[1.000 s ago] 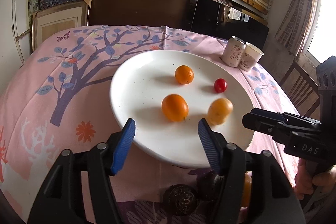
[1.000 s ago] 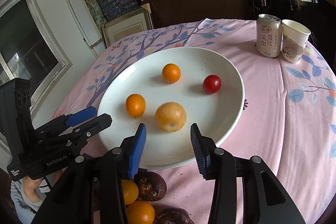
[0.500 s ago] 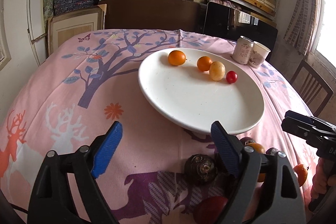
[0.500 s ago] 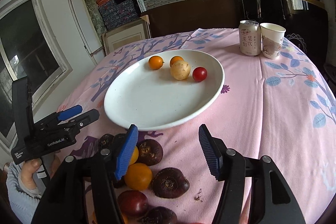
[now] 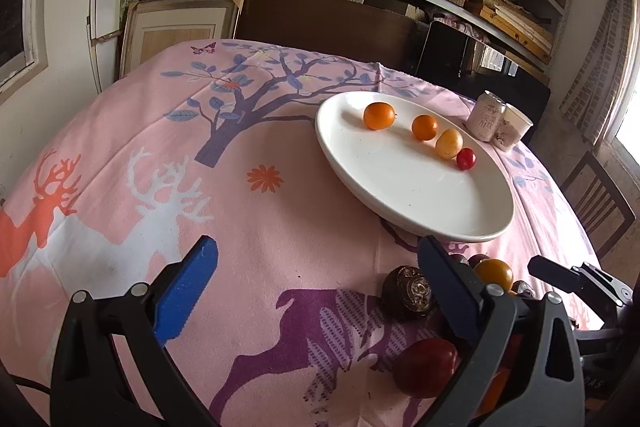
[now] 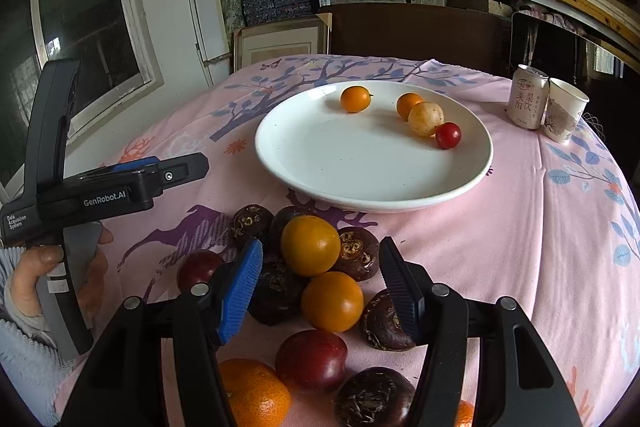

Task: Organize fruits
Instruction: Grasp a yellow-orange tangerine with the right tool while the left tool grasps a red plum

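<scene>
Right wrist view showed the right gripper [image 6: 320, 287], jaws part-open and empty, above a round orange fruit [image 6: 310, 245] in the pile. It looked smooth, firm and likely to roll, best pinched across its middle. The left gripper [image 5: 316, 283] had just been opening, wide and empty.

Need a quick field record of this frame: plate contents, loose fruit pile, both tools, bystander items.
plate: white plate holding two small oranges, a pale yellow fruit, a cherry tomato
pile: orange fruits, dark plums and water chestnuts on the tablecloth, in front of the plate
left tool: jaws just opened wide, empty
right tool: open over pile, gripping nothing
bystanders: drink can, paper cup
</scene>
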`<state>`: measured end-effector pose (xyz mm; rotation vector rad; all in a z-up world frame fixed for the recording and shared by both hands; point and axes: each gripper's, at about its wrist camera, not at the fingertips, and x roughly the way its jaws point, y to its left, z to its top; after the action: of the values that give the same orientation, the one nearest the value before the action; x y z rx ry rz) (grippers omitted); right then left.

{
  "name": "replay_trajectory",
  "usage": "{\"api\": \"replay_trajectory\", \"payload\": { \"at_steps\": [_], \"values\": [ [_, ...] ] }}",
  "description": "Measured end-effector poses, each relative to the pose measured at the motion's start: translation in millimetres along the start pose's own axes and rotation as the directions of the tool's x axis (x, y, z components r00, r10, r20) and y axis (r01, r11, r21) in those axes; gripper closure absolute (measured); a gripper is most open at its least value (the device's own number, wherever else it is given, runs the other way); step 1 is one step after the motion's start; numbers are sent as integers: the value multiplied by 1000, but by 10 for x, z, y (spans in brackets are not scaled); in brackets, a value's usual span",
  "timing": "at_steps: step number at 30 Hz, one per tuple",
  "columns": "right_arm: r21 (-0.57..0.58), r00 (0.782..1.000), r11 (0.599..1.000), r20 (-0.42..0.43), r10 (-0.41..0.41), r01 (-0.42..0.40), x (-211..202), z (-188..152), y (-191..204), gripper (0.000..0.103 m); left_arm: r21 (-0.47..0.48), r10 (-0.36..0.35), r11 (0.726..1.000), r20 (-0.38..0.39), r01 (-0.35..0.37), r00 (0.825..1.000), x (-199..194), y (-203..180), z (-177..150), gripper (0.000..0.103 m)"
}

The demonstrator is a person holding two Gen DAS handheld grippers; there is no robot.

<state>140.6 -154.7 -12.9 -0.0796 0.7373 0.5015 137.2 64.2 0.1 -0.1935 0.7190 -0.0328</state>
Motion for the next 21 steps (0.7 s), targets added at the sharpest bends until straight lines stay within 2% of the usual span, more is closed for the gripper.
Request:
{"api": "replay_trajectory", "payload": {
  "at_steps": [4,9,18,21],
  "values": [
    [-15,999,1000,-37,-17,16,110,-14,89,42,23,-2,1000,4,2,1000,-5,-57,-2,5],
    [-4,998,1000,-67,-10,10,195,-28,91,53,44,3,999,-3,-3,1000,16,-99,-15,5],
    [17,998,1000,-56,1,0,190,-13,55,67,72,8,997,-24,-7,1000,66,-150,-31,5],
    [16,999,1000,-54,2,-1,183,-13,56,67,86,12,996,-27,-9,1000,77,-173,-42,5]
  ]
}}
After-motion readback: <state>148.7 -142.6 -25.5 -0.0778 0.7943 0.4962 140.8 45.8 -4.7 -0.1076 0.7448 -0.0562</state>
